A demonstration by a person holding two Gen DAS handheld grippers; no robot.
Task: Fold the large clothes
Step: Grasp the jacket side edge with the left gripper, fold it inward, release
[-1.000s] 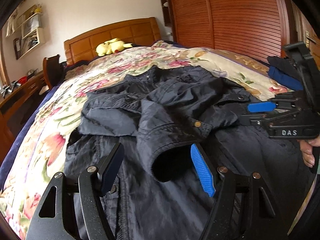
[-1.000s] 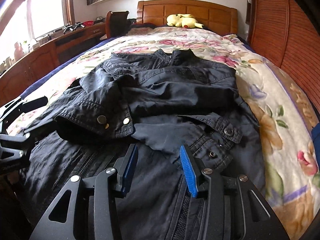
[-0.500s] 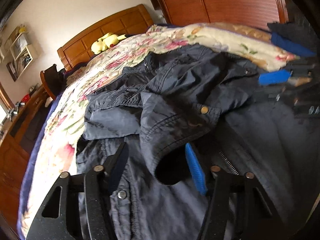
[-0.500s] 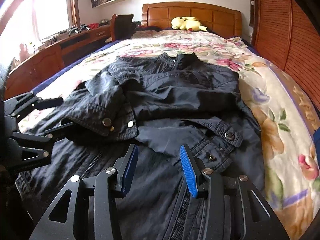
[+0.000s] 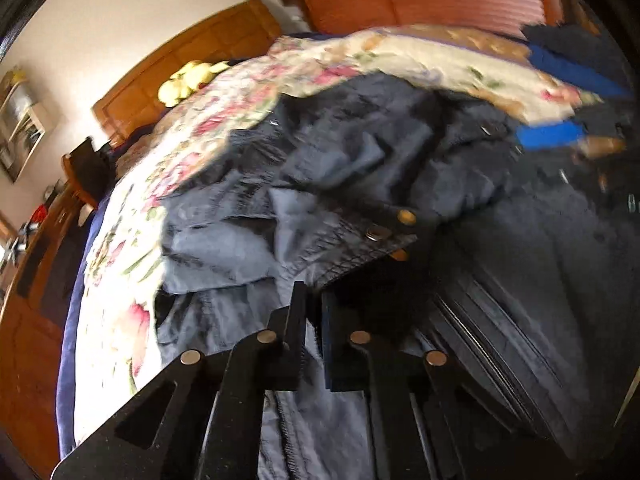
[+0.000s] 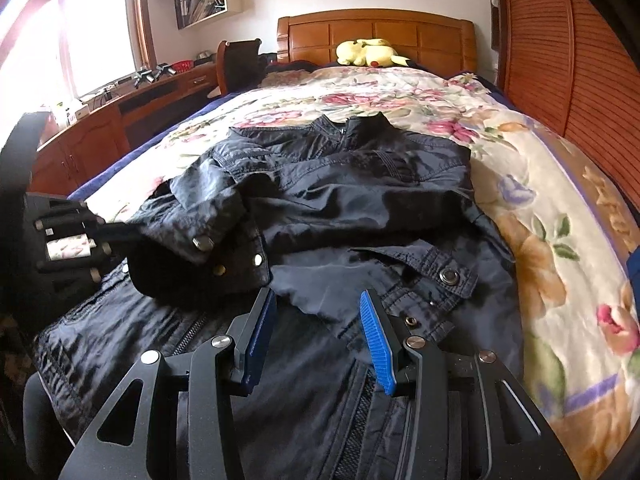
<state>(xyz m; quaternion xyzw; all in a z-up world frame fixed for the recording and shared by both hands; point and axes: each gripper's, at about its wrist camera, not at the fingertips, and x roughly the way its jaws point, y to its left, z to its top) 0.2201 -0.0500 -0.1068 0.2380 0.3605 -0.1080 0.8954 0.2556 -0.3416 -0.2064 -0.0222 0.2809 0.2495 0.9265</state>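
L tool (image 5: 310,300) pressed together, pinching the cuff (image 5: 360,248) of the jacket's (image 6: 360,200) sleeve. R tool (image 6: 316,324) spread, hovering just above jacket's front, w/ nothing gripped. Jacket lies spread on bed (image 6: 540,208), collar toward headboard (image 6: 376,28).

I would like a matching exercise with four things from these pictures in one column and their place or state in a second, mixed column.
Things:
1. dark navy jacket
2. yellow plush toy
3. left gripper
4. right gripper

Places or states:
A. fingers wide apart
B. by the wooden headboard
C. spread on the floral bedspread
D. fingers closed on a sleeve cuff

Pairs: 1-C, 2-B, 3-D, 4-A
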